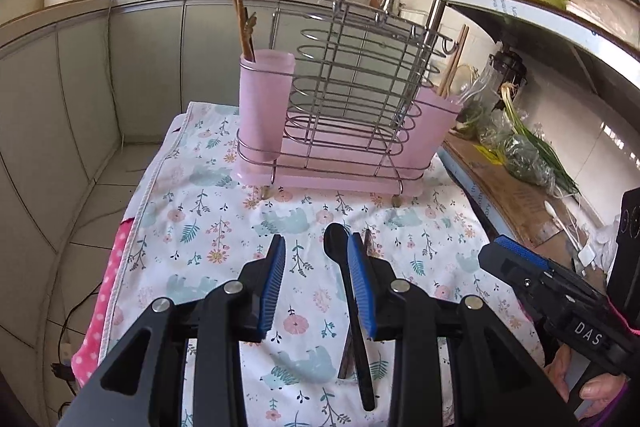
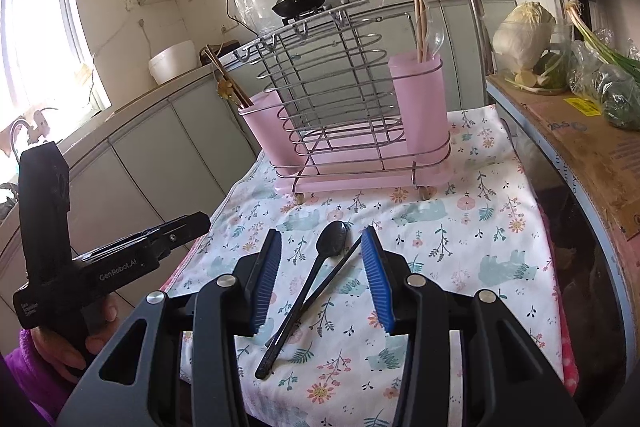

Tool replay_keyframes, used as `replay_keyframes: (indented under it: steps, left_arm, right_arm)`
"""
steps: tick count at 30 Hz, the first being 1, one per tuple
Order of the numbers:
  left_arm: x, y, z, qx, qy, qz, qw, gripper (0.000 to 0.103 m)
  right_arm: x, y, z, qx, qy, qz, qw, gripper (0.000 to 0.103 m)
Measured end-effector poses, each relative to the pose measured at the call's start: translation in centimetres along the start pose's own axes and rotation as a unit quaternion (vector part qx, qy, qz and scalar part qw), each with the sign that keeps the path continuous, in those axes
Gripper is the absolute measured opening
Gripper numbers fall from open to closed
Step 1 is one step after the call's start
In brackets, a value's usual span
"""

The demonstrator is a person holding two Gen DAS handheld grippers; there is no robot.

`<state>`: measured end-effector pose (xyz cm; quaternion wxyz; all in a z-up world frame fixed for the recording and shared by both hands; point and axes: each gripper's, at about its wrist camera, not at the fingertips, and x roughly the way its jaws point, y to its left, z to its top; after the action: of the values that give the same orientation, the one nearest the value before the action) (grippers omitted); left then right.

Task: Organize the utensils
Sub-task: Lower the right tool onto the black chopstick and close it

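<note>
The black spoon (image 2: 320, 281) (crossing a chopstick (image 2: 320, 291)) lies under the right gripper's (image 2: 320, 281) parted, empty jaws.

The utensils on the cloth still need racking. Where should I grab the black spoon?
Grip the black plastic spoon mid-handle, from above, fingers either side. It lies flat on the floral cloth, and a dark chopstick crosses the handle lower down.

On the white floral cloth (image 2: 460, 227), printed with pale teal animals, lies a black spoon (image 2: 320, 267); behind it stand pink cups (image 2: 420, 95) in a silvery, probably steel, rack (image 2: 340, 87).
</note>
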<state>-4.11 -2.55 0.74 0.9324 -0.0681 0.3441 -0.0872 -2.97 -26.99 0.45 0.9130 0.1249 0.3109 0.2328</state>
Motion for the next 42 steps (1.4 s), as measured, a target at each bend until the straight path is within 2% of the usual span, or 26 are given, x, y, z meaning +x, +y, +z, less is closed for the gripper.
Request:
replay_keyframes:
  steps: [4, 7, 12, 18, 24, 25, 27, 28, 32, 38, 42]
  left_arm:
    - [2.5, 0.1, 0.0, -0.001, 0.042, 0.0, 0.9991, 0.031]
    - [4.4, 0.8, 0.0, -0.021, 0.084, -0.016, 0.9961, 0.031]
    - [7.9, 1.7, 0.2, -0.049, 0.168, -0.06, 0.9828, 0.031]
    - [11.4, 1.8, 0.9, -0.065, 0.217, -0.074, 0.9712, 0.031]
    - [15.7, 1.7, 0.4, -0.102, 0.27, -0.091, 0.9531, 0.03]
    - [16.1, 1.7, 0.3, -0.108, 0.273, -0.092, 0.9515, 0.029]
    - [16.3, 1.7, 0.4, -0.111, 0.262, -0.097, 0.9536, 0.024]
    - [16.3, 1.6, 0.6, -0.11, 0.259, -0.102, 0.9542, 0.015]
    - [15.7, 2.3, 0.7, -0.117, 0.243, -0.097, 0.958, 0.005]
    - [12.8, 4.8, 1.3, -0.13, 0.199, -0.076, 0.9683, 0.004]
    - [11.7, 6.4, 1.4, -0.128, 0.183, -0.058, 0.9729, 0.004]
  right_arm:
    - [1.3, -1.3, -0.4, 0.013, 0.015, 0.002, 1.0, 0.042]
    - [2.1, -2.1, -0.6, 0.023, 0.024, 0.002, 0.999, 0.042]
    - [3.1, -3.5, -0.9, 0.039, 0.036, -0.004, 0.999, 0.042]
    - [4.0, -5.0, -1.1, 0.067, 0.046, -0.006, 0.997, 0.042]
    - [4.8, -4.8, -1.6, 0.063, 0.066, -0.004, 0.996, 0.042]
    - [4.9, -4.7, -1.6, 0.059, 0.068, -0.004, 0.996, 0.042]
    - [5.1, -4.4, -1.8, 0.053, 0.074, -0.003, 0.996, 0.042]
    - [5.2, -4.3, -1.8, 0.052, 0.076, -0.003, 0.996, 0.042]
    - [5.7, -3.7, -2.0, 0.043, 0.089, -0.001, 0.995, 0.042]
    - [6.6, -2.8, -2.5, 0.03, 0.108, 0.007, 0.994, 0.042]
    - [7.4, -2.6, -2.5, 0.033, 0.126, 0.017, 0.991, 0.042]
